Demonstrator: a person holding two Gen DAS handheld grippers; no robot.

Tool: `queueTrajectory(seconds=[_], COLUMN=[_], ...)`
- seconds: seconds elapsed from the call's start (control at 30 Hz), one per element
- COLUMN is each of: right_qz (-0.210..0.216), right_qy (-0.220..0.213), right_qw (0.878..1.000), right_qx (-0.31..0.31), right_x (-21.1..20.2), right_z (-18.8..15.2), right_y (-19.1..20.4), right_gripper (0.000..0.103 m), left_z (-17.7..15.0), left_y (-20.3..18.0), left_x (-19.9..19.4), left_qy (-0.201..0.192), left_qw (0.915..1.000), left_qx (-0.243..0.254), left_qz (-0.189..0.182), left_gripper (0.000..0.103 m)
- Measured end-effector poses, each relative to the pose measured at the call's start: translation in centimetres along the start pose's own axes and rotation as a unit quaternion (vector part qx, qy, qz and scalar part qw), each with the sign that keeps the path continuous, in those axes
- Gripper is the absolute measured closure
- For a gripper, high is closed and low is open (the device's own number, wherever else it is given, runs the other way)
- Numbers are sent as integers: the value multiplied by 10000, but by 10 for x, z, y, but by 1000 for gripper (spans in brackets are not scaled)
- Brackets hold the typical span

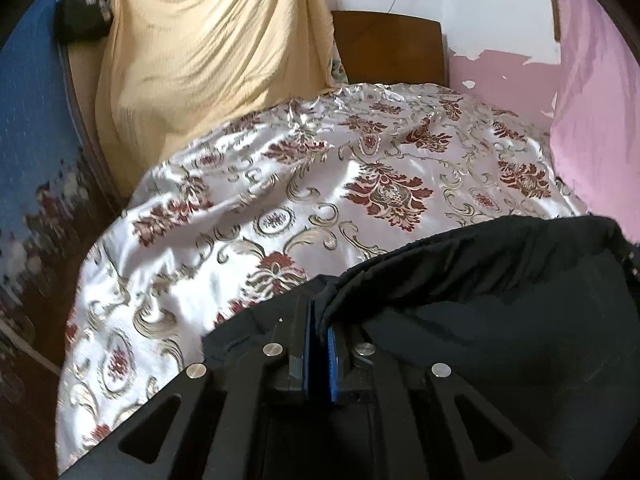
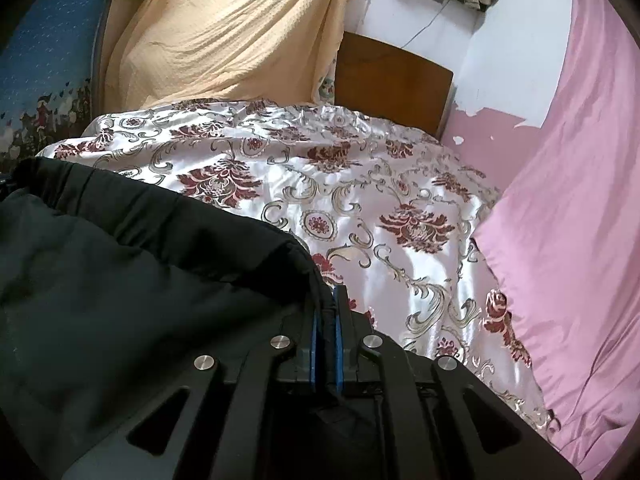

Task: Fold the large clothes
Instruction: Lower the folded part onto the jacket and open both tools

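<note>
A large black garment (image 1: 500,300) lies over the near part of a bed, its hemmed edge stretched between my two grippers. My left gripper (image 1: 319,320) is shut on the garment's left corner, the cloth pinched between the blue pads. In the right wrist view the same black garment (image 2: 120,280) spreads to the left. My right gripper (image 2: 328,312) is shut on its right corner, with cloth between the blue pads. Both grippers hold the edge just above the bedspread.
The bed carries a shiny white bedspread with dark red flowers (image 1: 320,184) (image 2: 360,208). A yellow cloth (image 1: 208,52) hangs at the back left, a brown headboard (image 1: 392,48) stands behind, and pink fabric (image 2: 568,200) hangs at the right.
</note>
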State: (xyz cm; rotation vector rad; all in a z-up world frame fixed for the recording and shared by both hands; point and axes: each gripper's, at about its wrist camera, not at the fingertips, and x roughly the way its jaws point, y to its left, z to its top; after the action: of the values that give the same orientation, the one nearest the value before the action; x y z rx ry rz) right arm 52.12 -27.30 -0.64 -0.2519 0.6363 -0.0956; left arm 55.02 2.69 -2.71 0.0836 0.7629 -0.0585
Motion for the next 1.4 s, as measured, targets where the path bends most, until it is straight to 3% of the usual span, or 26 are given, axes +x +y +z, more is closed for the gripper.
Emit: queueTrajectory(seconds=[0.23, 0.3, 0.33, 0.37, 0.4, 0.47, 0.67, 0.83, 1.0, 1.1, 1.23, 1.4], right_qz=[174, 196, 198, 204, 253, 415, 696, 1125, 1552, 1616, 1649, 1500], right_qy=[-4, -25, -52, -87, -142, -227, -493, -722, -773, -714, -583, -597], right_qw=[9997, 9995, 9994, 9992, 9987, 9972, 9947, 9889, 9834, 9836, 9843, 9867], right_qx=[192, 248, 287, 340, 430, 584, 576, 645, 532, 355, 237, 187], right_x=[1, -1, -3, -6, -10, -17, -49, -83, -101, -97, -80, -56], right_z=[-4, -4, -3, -2, -1, 0, -8, -34, -75, -93, -104, -90], right_y=[-8, -11, -13, -15, -19, -25, -28, -22, -2, 10, 21, 21], right_gripper=[90, 83, 71, 55, 48, 40, 22, 13, 12, 12, 12, 12], left_z=[-3, -2, -1, -1, 0, 2, -2, -44, -93, -107, -105, -81], left_y=[8, 9, 10, 11, 13, 18, 19, 1, -28, -39, -43, -46], left_x=[-3, -4, -7, -12, -18, -35, -64, -87, -92, -86, -72, -49], left_qy=[124, 216, 213, 137, 12, -363, -646, -901, -984, -956, -912, -786], left_qw=[9990, 9985, 9983, 9982, 9978, 9953, 9909, 9902, 9877, 9871, 9885, 9918], left_qx=[-362, -432, -463, -508, -583, -818, -986, -488, 149, 345, 370, 241], left_qz=[-219, -266, -291, -294, -327, -375, -655, -954, -1206, -1239, -1148, -973], left_gripper=[92, 86, 80, 60, 31, 12, 10, 6, 5, 5, 1, 0])
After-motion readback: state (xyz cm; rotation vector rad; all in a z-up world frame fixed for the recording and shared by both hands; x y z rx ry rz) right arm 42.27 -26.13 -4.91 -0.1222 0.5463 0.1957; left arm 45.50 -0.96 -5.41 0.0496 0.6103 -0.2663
